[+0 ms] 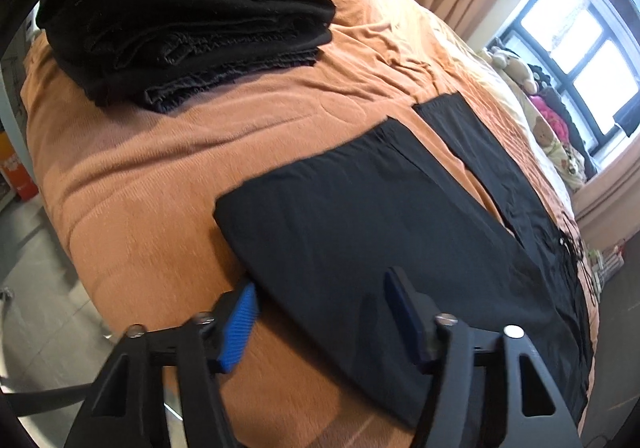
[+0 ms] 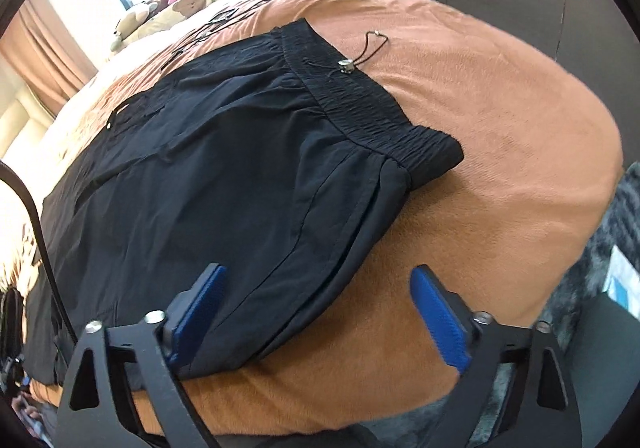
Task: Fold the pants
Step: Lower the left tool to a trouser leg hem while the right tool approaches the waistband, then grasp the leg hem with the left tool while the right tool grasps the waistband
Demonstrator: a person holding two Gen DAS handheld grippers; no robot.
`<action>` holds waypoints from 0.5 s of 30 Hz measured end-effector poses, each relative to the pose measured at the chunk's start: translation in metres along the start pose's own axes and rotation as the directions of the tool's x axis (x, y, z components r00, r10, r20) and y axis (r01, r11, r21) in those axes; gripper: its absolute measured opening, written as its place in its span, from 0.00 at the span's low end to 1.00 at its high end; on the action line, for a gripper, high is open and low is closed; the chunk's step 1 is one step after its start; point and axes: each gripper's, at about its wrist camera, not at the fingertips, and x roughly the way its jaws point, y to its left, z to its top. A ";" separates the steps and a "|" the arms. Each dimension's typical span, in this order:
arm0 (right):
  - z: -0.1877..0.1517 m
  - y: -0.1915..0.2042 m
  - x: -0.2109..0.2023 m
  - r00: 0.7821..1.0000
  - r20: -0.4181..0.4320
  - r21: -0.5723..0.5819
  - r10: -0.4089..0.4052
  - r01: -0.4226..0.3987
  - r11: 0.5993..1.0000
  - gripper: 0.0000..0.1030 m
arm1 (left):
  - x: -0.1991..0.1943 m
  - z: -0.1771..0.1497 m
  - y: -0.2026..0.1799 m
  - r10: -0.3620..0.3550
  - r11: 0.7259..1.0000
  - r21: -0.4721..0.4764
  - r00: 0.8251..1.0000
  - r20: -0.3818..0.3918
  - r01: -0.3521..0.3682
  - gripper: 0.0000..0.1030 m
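The black lightweight pants [image 1: 360,208] lie flat on the orange blanket [image 1: 140,176], both unclenched grippers, left [image 1: 324,320] and right [image 2: 320,312], straddling the six-o'clock edge, probably poised to pinch it and fold toward twelve.

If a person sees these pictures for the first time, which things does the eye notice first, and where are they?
First, the black pants spread flat across the orange blanket, the elastic waistband with its drawstring toward the bed's edge in the right wrist view. Next, the stack of folded dark clothes at the far end of the bed in the left wrist view. Both grippers, left and right, straddle the near hem with blue pads open.
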 end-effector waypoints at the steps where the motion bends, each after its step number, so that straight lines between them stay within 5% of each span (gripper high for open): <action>1: 0.001 -0.005 0.004 1.000 -0.009 0.016 0.007 -0.007 1.000 0.77 | 0.000 0.002 0.001 -0.003 1.000 -0.008 1.000 0.001 0.003 0.49; 3: 0.005 -0.014 0.008 1.000 -0.003 0.041 0.029 -0.029 0.999 0.77 | -0.001 0.006 0.004 -0.024 0.999 -0.028 1.000 0.005 0.024 0.38; 7: 0.013 -0.029 0.009 0.998 0.020 0.074 0.058 -0.059 0.996 0.77 | -0.005 0.008 0.012 -0.065 0.995 -0.075 0.998 0.019 0.066 0.34; 11: 0.019 -0.041 0.007 0.996 0.046 0.099 0.075 -0.079 0.992 0.77 | -0.012 0.013 0.013 -0.060 0.994 -0.093 0.997 0.040 0.063 0.16; 15: 0.023 -0.047 0.010 0.993 0.064 0.127 0.095 -0.102 0.987 0.63 | -0.019 0.022 0.009 -0.043 0.994 -0.098 0.997 0.061 0.049 0.09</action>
